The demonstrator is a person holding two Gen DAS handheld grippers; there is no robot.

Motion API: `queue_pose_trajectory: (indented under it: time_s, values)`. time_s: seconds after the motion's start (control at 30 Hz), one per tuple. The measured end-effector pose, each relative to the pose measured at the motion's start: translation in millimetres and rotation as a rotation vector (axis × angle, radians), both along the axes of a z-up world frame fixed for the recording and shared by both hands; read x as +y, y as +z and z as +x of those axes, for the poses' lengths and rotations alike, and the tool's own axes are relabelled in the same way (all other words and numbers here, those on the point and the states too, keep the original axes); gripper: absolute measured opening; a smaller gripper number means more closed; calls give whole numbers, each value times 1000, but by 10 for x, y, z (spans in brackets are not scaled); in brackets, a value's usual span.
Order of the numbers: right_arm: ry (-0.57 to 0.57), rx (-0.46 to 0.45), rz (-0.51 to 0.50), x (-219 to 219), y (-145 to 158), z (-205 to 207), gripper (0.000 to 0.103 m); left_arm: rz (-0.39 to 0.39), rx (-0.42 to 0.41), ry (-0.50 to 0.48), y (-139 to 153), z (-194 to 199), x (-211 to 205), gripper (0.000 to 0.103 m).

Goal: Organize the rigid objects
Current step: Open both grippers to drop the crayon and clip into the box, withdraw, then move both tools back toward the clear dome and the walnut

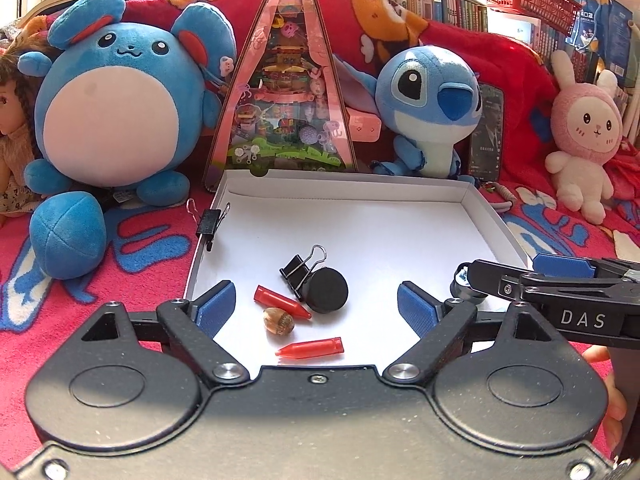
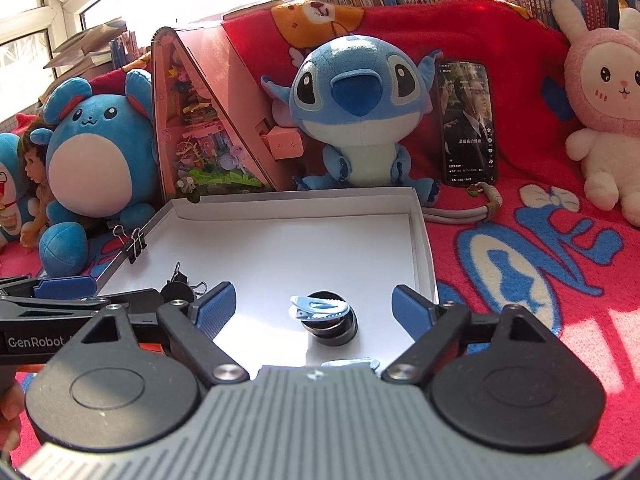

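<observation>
Task items all sit in the shallow white cardboard box lid point(image 1: 472, 200), small rigid bits, all light.

Left claw point(image 1: 316, 306): jaws wide apart, nothing between the pads, nothing held. Just ahead of it, between the two blue pads:
- two red plastic bullet-shaped crayons, one point(image 1: 281, 301) near the left pad, the other point(image 1: 311, 349) closest to the claw body. Hard, smooth, tapered, so they'll likely roll and squirt out of a tip grip. Take across the thick cylindrical end, jaws square to the long axis.
- brown acorn-like nut point(image 1: 279, 321) between the crayons. Rounded, probably slippery; grip across the middle.
- black round puck-shaped cap point(image 1: 325, 289) just beyond, touching a black metal binder clip point(image 1: 301, 273). Cap: stiff, grab across the rim. Clip: take the black body, not the wire loops, which would pivot.
- a second black binder clip point(image 1: 211, 222) is clamped on the lid's left wall, further ahead and left. Likely needs a firm pull to free.

Right claw point(image 2: 314, 306): also spread wide, empty. Centred ahead between its pads, a pale blue plastic hair clip point(image 2: 318, 306) lies on top of a black round stacked lens-like piece point(image 2: 332, 328). Clip is thin and curved; pinch its flat sides. It could slide off the stack if nudged.

Another pale blue piece point(image 2: 352, 361) shows at the claw's near edge, mostly hidden.

Surroundings: red patterned blanket point(image 2: 520, 280), plush toys behind the lid.
</observation>
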State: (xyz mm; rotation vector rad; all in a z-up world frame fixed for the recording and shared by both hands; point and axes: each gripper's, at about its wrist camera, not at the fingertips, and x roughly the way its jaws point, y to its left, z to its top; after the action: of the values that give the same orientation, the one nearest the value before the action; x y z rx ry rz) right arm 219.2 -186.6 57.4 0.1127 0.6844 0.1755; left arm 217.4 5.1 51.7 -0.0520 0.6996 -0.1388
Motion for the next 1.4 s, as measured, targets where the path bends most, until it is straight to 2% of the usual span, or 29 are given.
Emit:
queue_pose_trajectory:
  time_s: [0.43,0.7,1.17,1.4]
  values:
    - [9,-15,-8,-86,3,-210,100,19,-31,-37,2,-303,-52,90]
    - [9,-25,-18,-105,12,-310,100,14,-28,-44,-32,-402,-64,90]
    - [28,-91,-53,-125,72,-583,102,43,-32,-63,-61,-693,-82,91]
    - [40,-125,-67,-182,99,-802,102,18,-25,-89,-80,-911,-59,91]
